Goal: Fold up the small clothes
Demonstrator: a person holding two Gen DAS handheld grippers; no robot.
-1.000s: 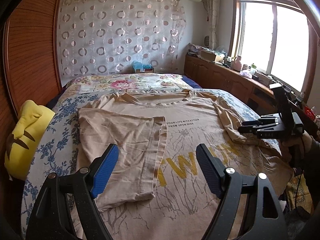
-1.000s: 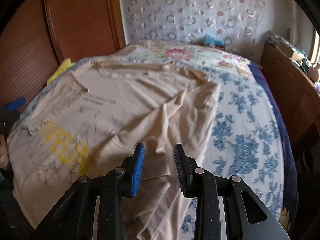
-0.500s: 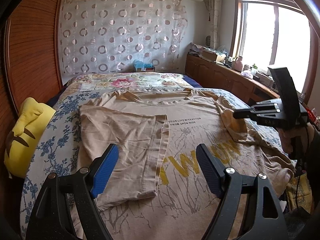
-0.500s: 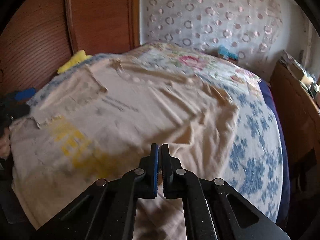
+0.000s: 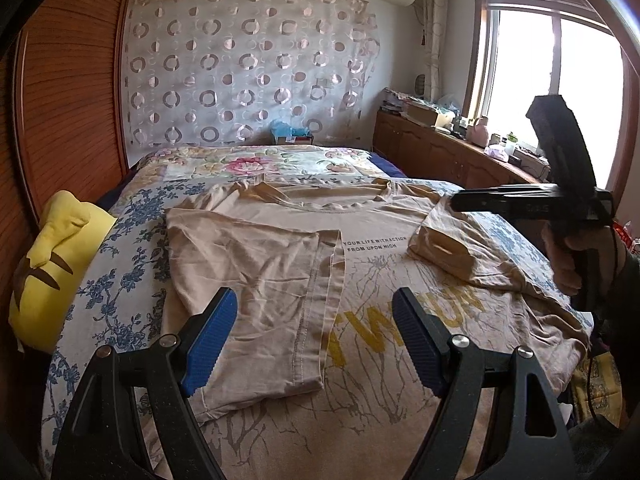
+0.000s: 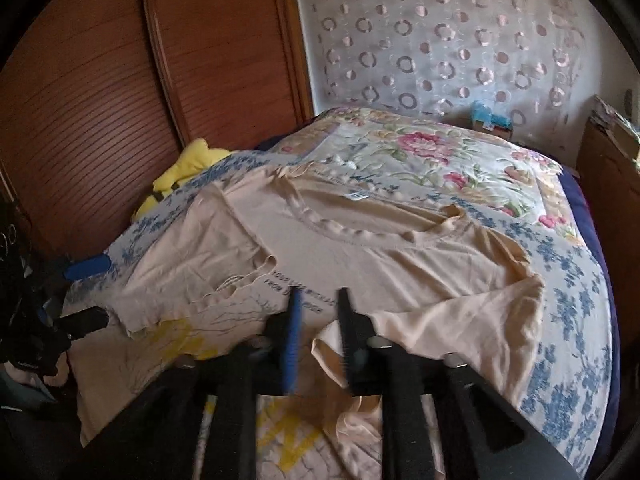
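A beige T-shirt (image 5: 372, 264) with yellow letters lies front up on the bed, its left side folded inward (image 5: 256, 280). My left gripper (image 5: 314, 330) is open and empty, low over the shirt's hem. My right gripper (image 6: 318, 324) hovers above the shirt's right sleeve (image 6: 472, 320), which lies folded over the chest; its jaws stand a little apart with no cloth between them. It also shows in the left wrist view (image 5: 456, 202), seen edge on at the right. The sleeve in that view (image 5: 444, 248) rests on the shirt.
A yellow plush cushion (image 5: 52, 268) lies at the bed's left edge by the wooden wardrobe (image 6: 120, 80). The floral bedspread (image 6: 440, 152) reaches to the curtained wall. A wooden cabinet (image 5: 440, 152) with clutter runs under the window on the right.
My right gripper shut on the shirt's right sleeve, carried it up and inward over the chest, then opened and let it go. The left gripper stayed in place.
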